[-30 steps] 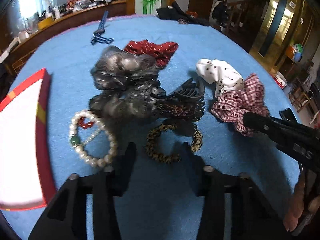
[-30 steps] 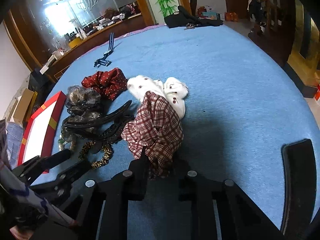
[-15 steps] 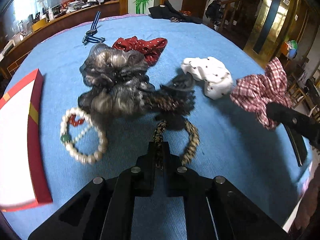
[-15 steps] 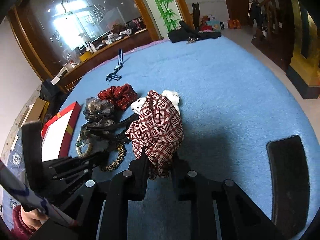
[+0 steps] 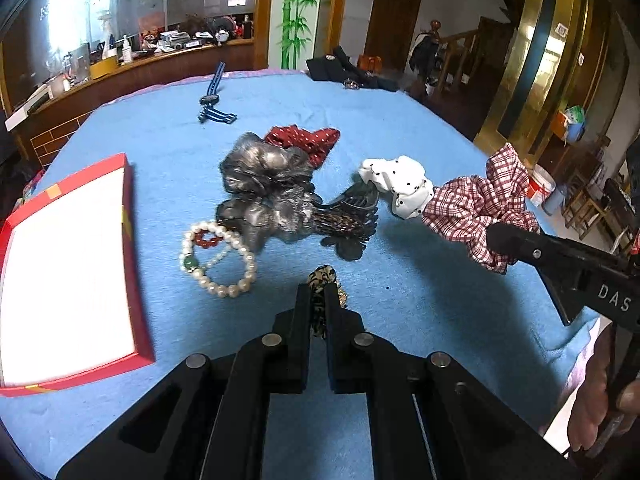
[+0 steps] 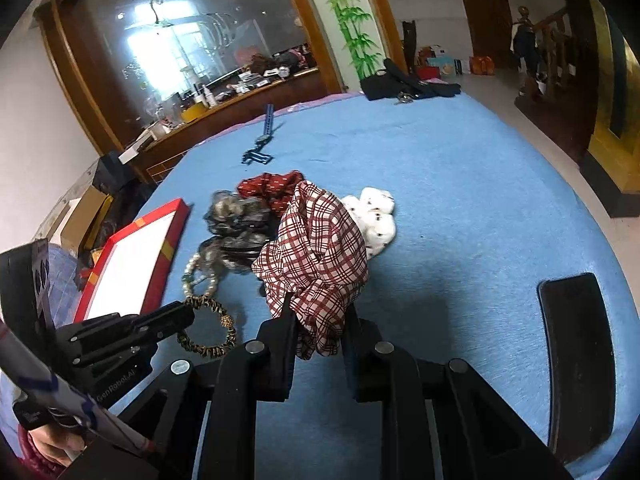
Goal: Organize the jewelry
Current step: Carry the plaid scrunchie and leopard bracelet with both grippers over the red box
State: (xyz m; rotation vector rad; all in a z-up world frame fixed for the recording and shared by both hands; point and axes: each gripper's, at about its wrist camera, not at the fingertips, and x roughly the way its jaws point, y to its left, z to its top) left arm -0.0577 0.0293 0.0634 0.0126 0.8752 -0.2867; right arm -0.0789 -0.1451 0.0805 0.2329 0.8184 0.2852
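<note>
My left gripper [image 5: 317, 300] is shut on a leopard-print hair band [image 5: 323, 280], lifted just above the blue table; the band also shows in the right wrist view [image 6: 208, 328]. My right gripper [image 6: 318, 320] is shut on a red plaid scrunchie [image 6: 316, 256], held above the table; it shows in the left wrist view [image 5: 476, 204]. A red box with a white lining [image 5: 64, 264] lies at the left. A pearl bracelet [image 5: 218, 258] lies beside it.
A grey scrunchie [image 5: 264, 184], a black claw clip [image 5: 344, 216], a dark red dotted scrunchie [image 5: 308, 140] and a white dotted scrunchie [image 5: 400, 184] lie in a cluster mid-table. A blue strap [image 5: 214, 96] lies farther back. A black phone-like object [image 6: 576, 360] lies at the right.
My left gripper closed on the leopard band and pulled it back from the claw clip. My right gripper raised the plaid scrunchie off the table.
</note>
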